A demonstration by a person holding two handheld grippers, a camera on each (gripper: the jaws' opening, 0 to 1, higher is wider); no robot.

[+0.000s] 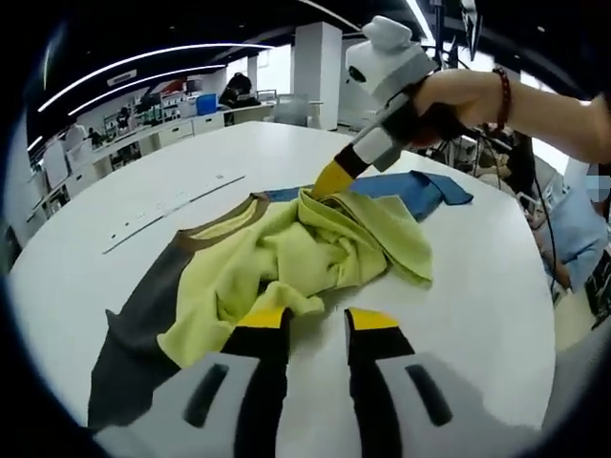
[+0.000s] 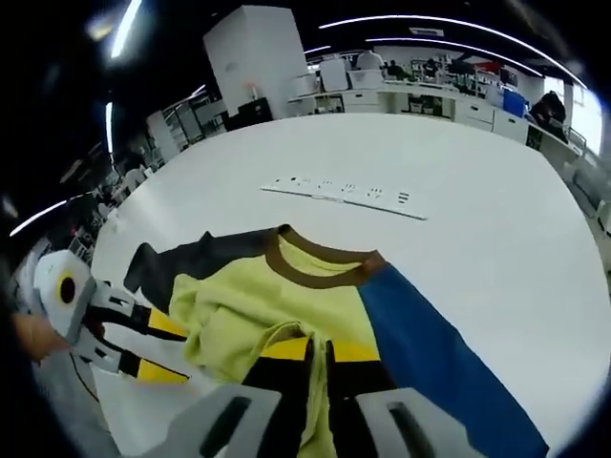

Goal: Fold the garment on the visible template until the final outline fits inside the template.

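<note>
Yellow-green garment [image 2: 277,305] folds hide right gripper's [image 2: 318,355] pinching tips from sight

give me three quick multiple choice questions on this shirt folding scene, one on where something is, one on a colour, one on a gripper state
1. Where is the strip of printed marks?
A. on the table beyond the shirt's collar
B. on top of the shirt
C. held in a gripper

2. What colour is the shirt's collar?
A. white
B. brown
C. red

3. How does the right gripper stand?
A. open wide above the table
B. lying flat, away from the shirt
C. shut on the yellow-green fabric

Answers:
1. A, the strip lies on the bare white table past the collar.
2. B, a brown band rims the neck opening.
3. C, its jaws are pressed together with fabric between them.
</note>
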